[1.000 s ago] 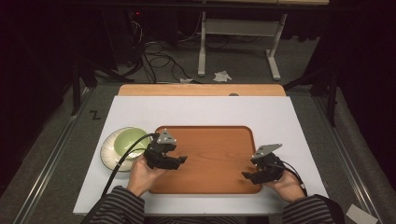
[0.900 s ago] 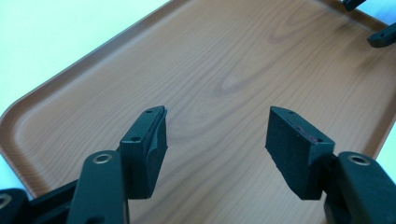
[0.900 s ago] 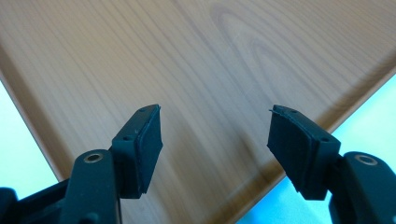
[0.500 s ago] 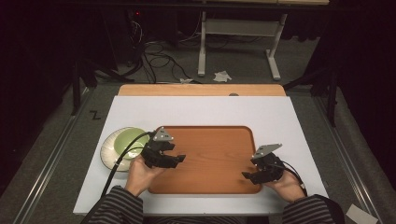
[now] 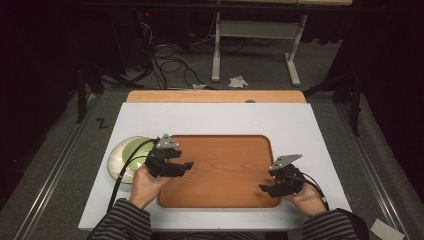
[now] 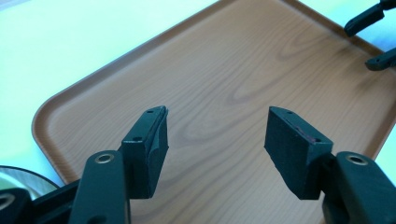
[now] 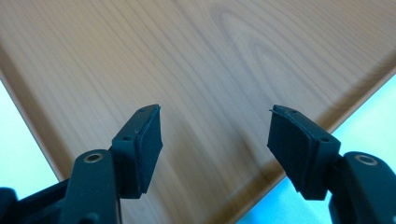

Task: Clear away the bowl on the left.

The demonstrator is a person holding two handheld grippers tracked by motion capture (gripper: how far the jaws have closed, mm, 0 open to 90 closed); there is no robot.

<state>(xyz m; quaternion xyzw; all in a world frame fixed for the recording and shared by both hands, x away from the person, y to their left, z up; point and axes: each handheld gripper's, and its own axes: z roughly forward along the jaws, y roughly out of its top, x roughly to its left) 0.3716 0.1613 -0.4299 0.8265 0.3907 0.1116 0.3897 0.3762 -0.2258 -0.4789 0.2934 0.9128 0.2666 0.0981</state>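
Observation:
A bare wooden tray (image 5: 225,165) lies in the middle of the white tabletop (image 5: 220,117). My left gripper (image 5: 186,165) hovers over the tray's left edge, pointing right, open with nothing between its jaws. In the left gripper view the gripper (image 6: 215,135) spreads wide above the tray (image 6: 224,74). My right gripper (image 5: 265,188) is at the tray's near right corner, pointing left, also open and holding nothing. In the right gripper view the gripper (image 7: 215,135) frames the tray's wood grain (image 7: 187,56) near its rim.
A pale green plate (image 5: 125,155) sits on the table just left of the tray, behind the left hand; its edge (image 6: 18,175) shows in the left gripper view. The right gripper's fingertips (image 6: 364,18) appear far off there. A wooden strip (image 5: 215,96) borders the table's far edge.
The left gripper has drifted slightly left toward the tray's edge. The right gripper has hardly moved. Both stay open.

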